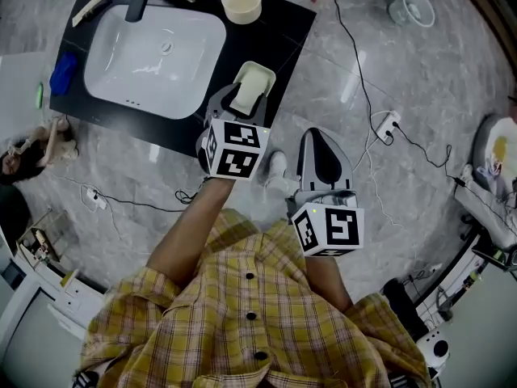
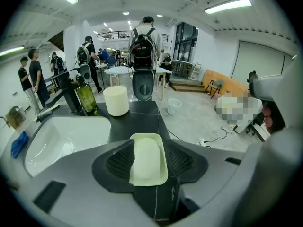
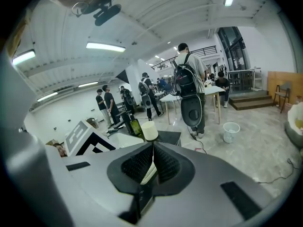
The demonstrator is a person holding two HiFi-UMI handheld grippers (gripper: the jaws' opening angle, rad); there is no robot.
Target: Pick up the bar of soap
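Angling left gripper (image 2: pixel 147 148) steeply down, jaws apart astride the bar of soap (image 2: pixel 147 162) in its dish (image 2: pixel 164 176); holding right gripper (image 3: pixel 152 150) shallower, jaws together.

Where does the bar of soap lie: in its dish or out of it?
In its dish. The pale bar of soap lies flat inside the rimmed soap dish on the black counter, beside the sink.

left hand-held gripper (image 2: pixel 148 149) jaws apart; right hand-held gripper (image 3: pixel 152 148) jaws together.
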